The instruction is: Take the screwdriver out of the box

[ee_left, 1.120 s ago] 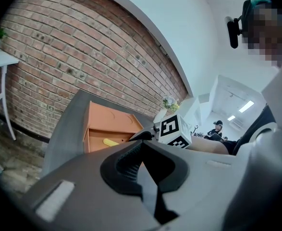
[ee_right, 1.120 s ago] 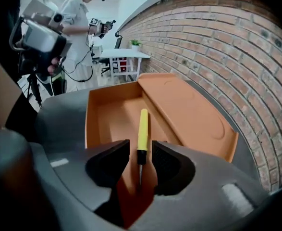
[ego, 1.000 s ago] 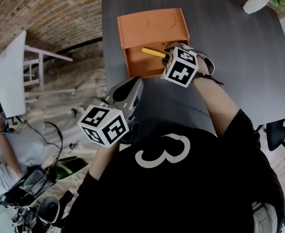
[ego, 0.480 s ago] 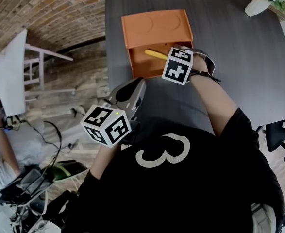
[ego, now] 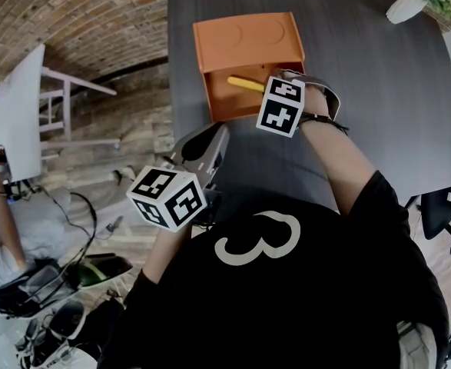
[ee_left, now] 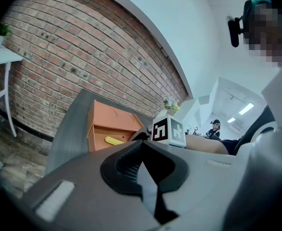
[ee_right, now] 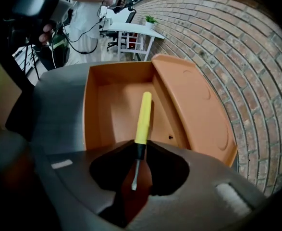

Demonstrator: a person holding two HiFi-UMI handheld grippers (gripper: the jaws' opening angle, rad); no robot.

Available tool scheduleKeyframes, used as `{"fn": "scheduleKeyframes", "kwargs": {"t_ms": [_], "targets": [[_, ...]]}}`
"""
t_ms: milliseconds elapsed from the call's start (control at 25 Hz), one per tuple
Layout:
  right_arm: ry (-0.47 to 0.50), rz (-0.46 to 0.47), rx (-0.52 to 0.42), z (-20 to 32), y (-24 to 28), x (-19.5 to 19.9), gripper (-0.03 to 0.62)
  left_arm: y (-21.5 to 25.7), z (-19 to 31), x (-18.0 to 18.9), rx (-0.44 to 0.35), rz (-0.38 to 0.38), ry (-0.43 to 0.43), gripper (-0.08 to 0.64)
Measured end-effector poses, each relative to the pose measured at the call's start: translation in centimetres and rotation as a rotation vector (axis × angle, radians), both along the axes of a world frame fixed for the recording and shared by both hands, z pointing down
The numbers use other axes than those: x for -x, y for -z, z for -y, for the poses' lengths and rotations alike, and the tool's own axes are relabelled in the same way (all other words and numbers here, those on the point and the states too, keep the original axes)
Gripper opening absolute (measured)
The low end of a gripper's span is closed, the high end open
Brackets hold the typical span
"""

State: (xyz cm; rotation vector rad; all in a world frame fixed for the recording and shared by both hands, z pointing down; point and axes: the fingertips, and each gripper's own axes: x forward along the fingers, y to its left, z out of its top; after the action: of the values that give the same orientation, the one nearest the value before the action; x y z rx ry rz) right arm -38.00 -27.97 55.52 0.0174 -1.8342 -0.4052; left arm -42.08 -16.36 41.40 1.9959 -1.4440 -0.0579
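Yellow-handled screwdriver on the floor of the orange box, handle stretching ahead of the right gripper, pinched at the black collar by jaws just closed narrow. Lift straight up, handle level, clear of the wall to the gripper's left and the open lid to its right. Bare counter further left for setting down. Left gripper closed on nothing, well behind.
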Motion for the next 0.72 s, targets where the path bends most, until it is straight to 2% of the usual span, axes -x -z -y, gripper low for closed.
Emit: {"fn": "scheduleKeyframes", "kwargs": {"t_ms": [160,360,640,720], "targets": [[0.036,0.021,-0.072,0.0,1.5,-0.1,0.078,0.4,-0.4,-0.5,-0.004,0.006,-0.001,0.012],[0.055,0.066,-0.11,-0.9,3.3,-0.9,0.078,1.3,-1.0,-1.2,-0.02,0.017,0.014,0.012],[0.042,0.218,-0.143,-2.7,8.5,-2.4,0.078,3.3,-2.3,-3.0,-0.042,0.037,0.032,0.012],[0.023,0.279,-0.128,-3.4,10.4,-3.3,0.078,4.1,-2.6,-3.9,-0.05,0.04,0.035,0.012]]}}
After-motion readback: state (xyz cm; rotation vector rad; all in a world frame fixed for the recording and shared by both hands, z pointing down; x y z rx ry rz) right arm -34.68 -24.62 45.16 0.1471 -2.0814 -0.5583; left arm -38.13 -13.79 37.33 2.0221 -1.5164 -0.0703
